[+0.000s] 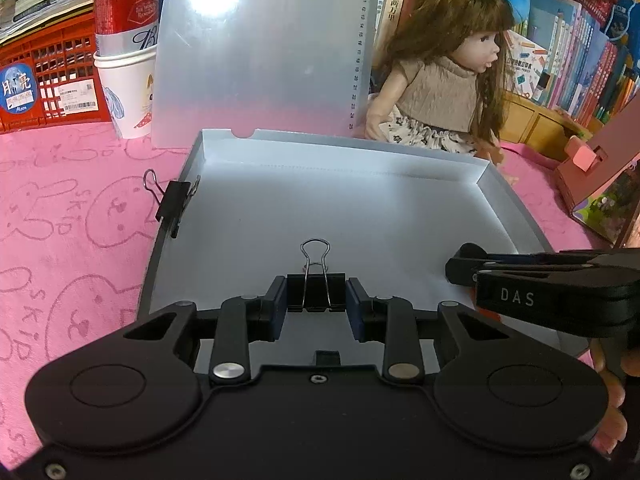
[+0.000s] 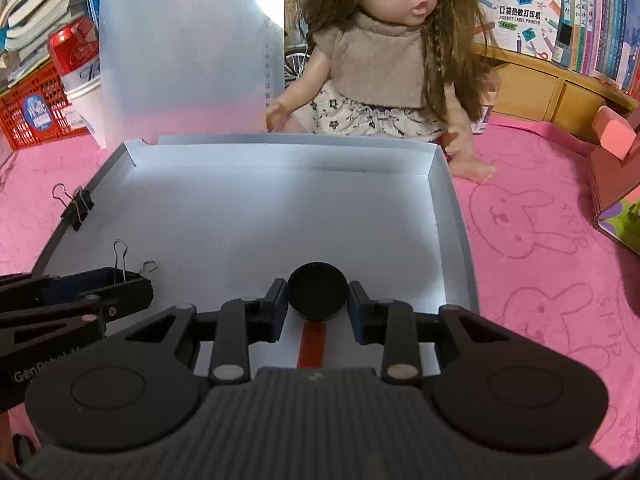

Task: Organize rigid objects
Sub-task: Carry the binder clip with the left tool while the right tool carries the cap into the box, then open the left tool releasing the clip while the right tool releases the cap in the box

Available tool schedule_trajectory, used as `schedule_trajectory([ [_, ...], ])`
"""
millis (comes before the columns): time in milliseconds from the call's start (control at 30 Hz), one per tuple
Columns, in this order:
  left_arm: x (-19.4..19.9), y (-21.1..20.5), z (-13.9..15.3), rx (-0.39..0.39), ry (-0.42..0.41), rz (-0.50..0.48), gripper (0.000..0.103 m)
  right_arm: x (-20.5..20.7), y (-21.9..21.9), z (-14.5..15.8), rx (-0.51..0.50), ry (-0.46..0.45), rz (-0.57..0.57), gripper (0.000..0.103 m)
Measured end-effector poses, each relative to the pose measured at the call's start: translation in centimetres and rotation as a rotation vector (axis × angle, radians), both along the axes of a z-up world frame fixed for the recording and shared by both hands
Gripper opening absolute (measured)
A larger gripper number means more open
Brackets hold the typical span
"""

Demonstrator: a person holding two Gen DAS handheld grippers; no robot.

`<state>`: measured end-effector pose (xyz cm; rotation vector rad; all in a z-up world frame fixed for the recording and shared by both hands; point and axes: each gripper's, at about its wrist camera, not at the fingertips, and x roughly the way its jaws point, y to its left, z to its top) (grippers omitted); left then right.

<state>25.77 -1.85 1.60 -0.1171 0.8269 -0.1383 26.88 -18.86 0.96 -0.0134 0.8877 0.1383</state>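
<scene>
Left gripper (image 1: pixel 316 300) is clamping a black binder clip (image 1: pixel 316 290) between its pads, the wire handles standing up over the near part of the white tray (image 1: pixel 508 208). Right gripper (image 2: pixel 318 300) is clamping a round black cap (image 2: pixel 318 290) over the tray's near edge; something red shows beneath it, too little to name. A second binder clip (image 1: pixel 173 206) is sitting pinched onto the tray's left wall. Both tools are hovering side by side at the near rim, the right one reaching in from the right in the left view.

Risks, as judged: the two grippers are working close together, so a sideways drift is likely to knock one into the other and jar a held piece loose. The cap is being gripped on its curved side, so it may squirt out if the pads relax unevenly, and then roll across the smooth floor. The clip, released from above, may bounce or land on the rim and fall onto the pink cloth (image 2: pixel 540 240). The doll (image 2: pixel 384 60) sitting at the far wall is unlikely to interfere.
</scene>
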Motion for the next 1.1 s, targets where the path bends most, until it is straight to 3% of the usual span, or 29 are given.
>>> schedule_trajectory([
  [567,-0.3,-0.2,-0.3,0.028,-0.011,-0.004,0.030,-0.4,0.4,-0.1,-0.023,0.002,0.004,0.041],
  [667,-0.3,-0.2,-0.3,0.027,-0.011,-0.004,0.030,-0.5,0.4,-0.1,-0.026,-0.005,0.011,0.044],
  [700,-0.3,-0.2,-0.2,0.028,-0.012,-0.005,0.030,-0.5,0.4,0.0,-0.026,-0.006,0.008,0.052],
  [1000,-1.4,-0.4,0.8,0.048,-0.051,-0.020,0.031,-1.5,0.0,0.8,-0.016,-0.050,0.011,0.063],
  [1100,-2.0,-0.5,1.3,0.040,-0.064,-0.027,0.038,-2.1,0.0,1.3,-0.021,-0.071,0.023,0.066],
])
